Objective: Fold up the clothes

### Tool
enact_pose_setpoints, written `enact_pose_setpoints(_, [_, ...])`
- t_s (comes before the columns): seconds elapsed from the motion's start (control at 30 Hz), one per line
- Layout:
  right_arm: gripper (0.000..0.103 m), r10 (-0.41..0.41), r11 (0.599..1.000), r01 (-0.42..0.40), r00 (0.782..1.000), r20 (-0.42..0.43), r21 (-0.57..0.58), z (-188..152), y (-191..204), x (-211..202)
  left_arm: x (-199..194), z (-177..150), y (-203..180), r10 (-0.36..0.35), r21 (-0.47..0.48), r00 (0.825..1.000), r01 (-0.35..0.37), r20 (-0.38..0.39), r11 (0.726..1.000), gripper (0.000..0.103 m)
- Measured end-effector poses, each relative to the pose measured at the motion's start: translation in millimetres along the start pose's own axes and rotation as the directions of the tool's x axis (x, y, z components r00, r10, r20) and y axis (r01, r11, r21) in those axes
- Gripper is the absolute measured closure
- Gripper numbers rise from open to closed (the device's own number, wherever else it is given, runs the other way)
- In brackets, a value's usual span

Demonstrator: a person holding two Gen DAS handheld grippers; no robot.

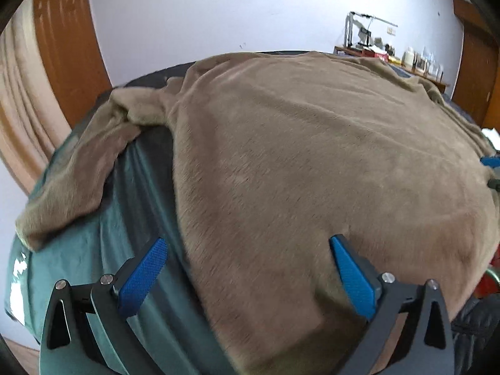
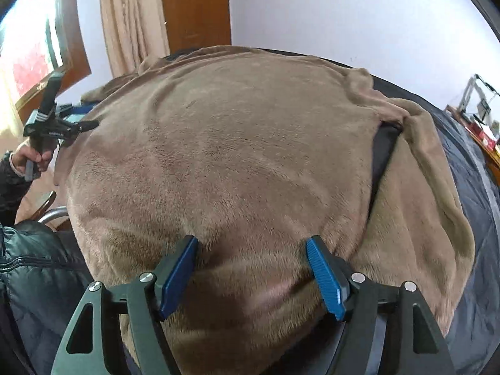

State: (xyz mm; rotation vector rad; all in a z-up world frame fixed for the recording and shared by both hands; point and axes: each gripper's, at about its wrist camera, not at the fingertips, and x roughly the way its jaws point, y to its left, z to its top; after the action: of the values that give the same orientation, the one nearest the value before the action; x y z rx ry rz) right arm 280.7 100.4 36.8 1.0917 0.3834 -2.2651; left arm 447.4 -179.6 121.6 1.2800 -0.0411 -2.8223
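Observation:
A brown fleece top point(image 1: 297, 156) lies spread flat on a bed with a dark teal cover point(image 1: 134, 250). One sleeve point(image 1: 72, 181) stretches out to the left in the left wrist view; the other sleeve point(image 2: 422, 172) lies along the right side in the right wrist view. My left gripper point(image 1: 248, 243) is open over the top's near left edge, one finger above the cover and one above the fleece. My right gripper point(image 2: 252, 240) is open, its blue fingers point(image 2: 325, 275) resting on the fleece near the lower hem. The left gripper point(image 2: 62, 129) also shows at far left, held by a hand point(image 2: 23, 156).
A desk point(image 1: 390, 59) cluttered with small items stands by the far wall. A wooden door point(image 2: 193, 6) and a beige curtain point(image 2: 131, 18) are behind the bed. A dark padded jacket point(image 2: 34, 275) and a metal chair rail point(image 2: 53, 214) sit at the near left.

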Motion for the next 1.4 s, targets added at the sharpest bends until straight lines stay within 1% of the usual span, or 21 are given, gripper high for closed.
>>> enact_pose_setpoints(0.13, [0.029, -0.018, 1.000, 0.018, 1.000, -0.003, 0.007, 0, 2, -2, -6, -8, 17, -0.028, -0.046, 0.999, 0.028, -0.016, 0.999, 0.000])
enact_pose_setpoints(0.23, [0.027, -0.024, 0.999, 0.026, 0.998, -0.055, 0.039, 15, 4, 2, -8, -5, 18, -0.035, -0.056, 0.999, 0.033, -0.026, 0.998, 0.000])
enact_pose_setpoints(0.27, [0.027, -0.035, 0.999, 0.038, 0.998, -0.054, 0.039, 19, 5, 2, -8, -2, 17, -0.037, -0.056, 0.999, 0.035, -0.025, 0.998, 0.000])
enact_pose_setpoints(0.4, [0.027, -0.089, 0.996, 0.089, 0.996, -0.013, 0.016, 50, 15, 2, -9, 21, 9, -0.048, -0.052, 0.999, 0.047, -0.001, 0.997, 0.000])
enact_pose_setpoints(0.47, [0.027, -0.094, 0.995, 0.093, 0.996, 0.012, 0.016, 72, 17, 8, -9, 37, 6, -0.044, -0.047, 0.999, 0.044, 0.015, 0.998, 0.000])
enact_pose_setpoints(0.53, [0.027, -0.098, 0.995, 0.097, 0.995, 0.017, 0.029, 92, 15, 21, -5, 51, 1, -0.046, -0.034, 0.999, 0.046, 0.024, 0.998, 0.000])
enact_pose_setpoints(0.6, [0.027, -0.084, 0.995, 0.084, 0.996, 0.000, 0.048, 110, 11, 38, 2, 65, -3, -0.047, -0.016, 0.999, 0.047, 0.026, 0.999, 0.000])
enact_pose_setpoints(0.67, [0.027, -0.078, 0.995, 0.081, 0.996, -0.036, 0.062, 119, 5, 58, 17, 73, -7, -0.030, 0.011, 1.000, 0.030, 0.001, 0.999, 0.000])
enact_pose_setpoints(0.73, [0.027, -0.072, 0.996, 0.077, 0.994, -0.087, 0.054, 118, 1, 75, 39, 76, -8, -0.003, 0.039, 0.999, 0.005, -0.049, 0.999, 0.000])
enact_pose_setpoints(0.77, [0.025, -0.066, 0.996, 0.071, 0.993, -0.093, 0.049, 113, -1, 78, 49, 76, -6, 0.011, 0.045, 0.997, -0.008, -0.075, 0.999, 0.000])
enact_pose_setpoints(0.8, [0.022, -0.061, 0.997, 0.065, 0.993, -0.100, 0.044, 108, -3, 82, 56, 75, -4, 0.010, 0.044, 0.995, -0.006, -0.095, 0.999, 0.000])
enact_pose_setpoints(0.9, [0.017, -0.044, 0.998, 0.048, 0.996, -0.083, 0.038, 98, -9, 73, 63, 81, 12, -0.063, -0.017, 0.992, 0.061, -0.113, 0.998, 0.000])
enact_pose_setpoints(0.97, [0.016, -0.049, 0.998, 0.052, 0.996, -0.073, 0.036, 94, -9, 69, 65, 92, 23, -0.086, -0.055, 0.990, 0.081, -0.110, 0.995, 0.000])
enact_pose_setpoints(1.03, [0.015, -0.052, 0.998, 0.054, 0.996, -0.069, 0.036, 91, -9, 69, 70, 110, 35, -0.105, -0.101, 0.988, 0.094, -0.111, 0.990, 0.000])
enact_pose_setpoints(1.1, [0.009, -0.053, 0.998, 0.056, 0.996, -0.071, 0.038, 91, -9, 72, 77, 129, 47, -0.117, -0.144, 0.987, 0.100, -0.111, 0.984, 0.000])
enact_pose_setpoints(1.13, [0.008, -0.054, 0.998, 0.057, 0.996, -0.072, 0.039, 91, -9, 73, 80, 139, 51, -0.113, -0.155, 0.988, 0.095, -0.108, 0.983, 0.000])
enact_pose_setpoints(1.17, [0.003, -0.055, 0.998, 0.058, 0.996, -0.073, 0.040, 90, -8, 75, 85, 151, 55, -0.112, -0.167, 0.988, 0.093, -0.107, 0.982, 0.000])
enact_pose_setpoints(1.2, [0.001, -0.055, 0.997, 0.059, 0.996, -0.074, 0.041, 90, -8, 76, 91, 162, 60, -0.113, -0.180, 0.988, 0.093, -0.108, 0.979, 0.000])
enact_pose_setpoints(1.3, [0.001, -0.056, 0.997, 0.059, 0.996, -0.072, 0.045, 86, -10, 77, 115, 194, 66, -0.133, -0.221, 0.982, 0.101, -0.133, 0.970, 0.000])
enact_pose_setpoints(1.4, [0.001, -0.054, 0.997, 0.057, 0.996, -0.072, 0.045, 90, -7, 81, 146, 223, 67, -0.117, -0.234, 0.978, 0.074, -0.173, 0.969, 0.000])
